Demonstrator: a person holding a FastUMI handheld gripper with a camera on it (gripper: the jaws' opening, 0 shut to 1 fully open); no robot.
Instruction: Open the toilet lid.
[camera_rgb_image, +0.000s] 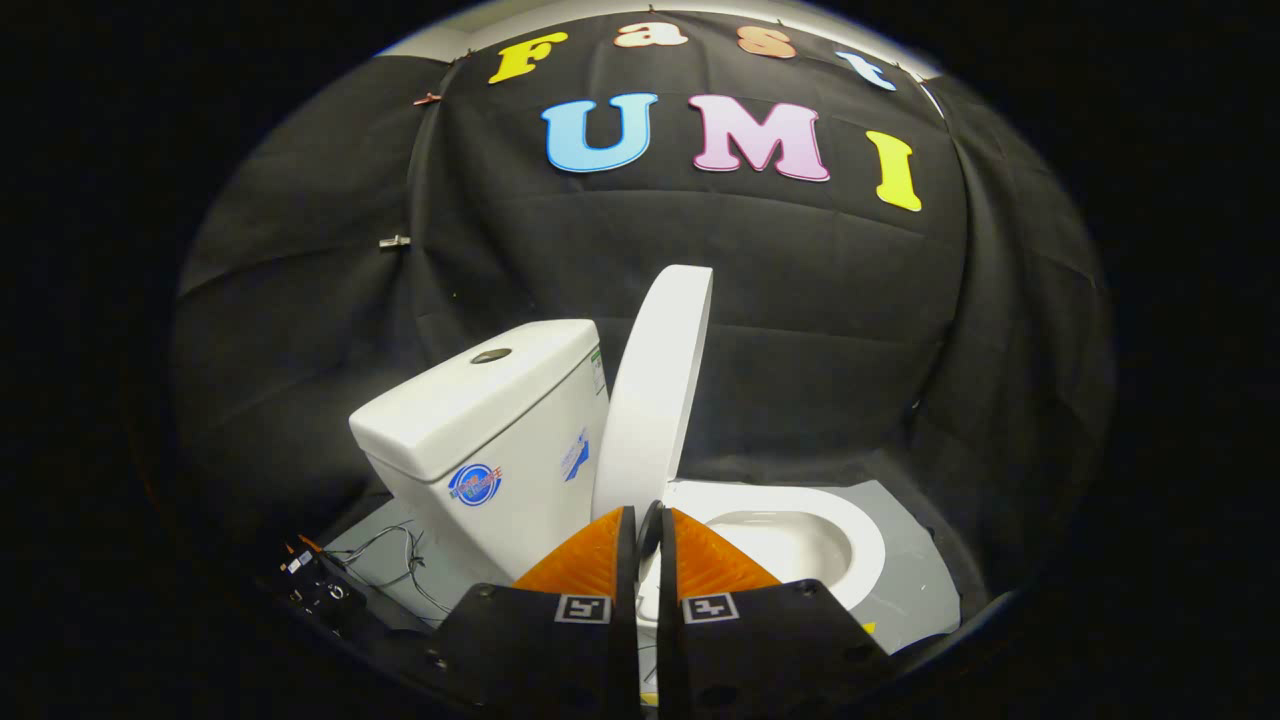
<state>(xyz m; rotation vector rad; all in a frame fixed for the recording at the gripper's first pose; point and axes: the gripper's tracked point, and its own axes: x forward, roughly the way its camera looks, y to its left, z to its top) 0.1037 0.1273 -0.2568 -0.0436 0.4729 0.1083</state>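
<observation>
Toilet lid stands raised, near upright, leaning toward the white tank w/ its flush button. Bowl lies open just beyond the gripper, whose fingers sit nearly together, only a thin gap left, clamping nothing. Loose wires trail on floor beside tank.

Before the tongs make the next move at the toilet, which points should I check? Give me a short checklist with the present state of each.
1. Lid raised upright, next to the tank: ok.
2. Seat down, bowl opening exposed: ok.
3. Tongs closed, nothing gripped between the fingers: ok.
4. Tongs free of the lid, which stands just ahead of the fingertips: cannot tell whether they touch.
5. Lid resting against the tank so it will not fall back: cannot tell.
6. Loose cables on the floor beside the tank, away from the fingers: ok.
</observation>
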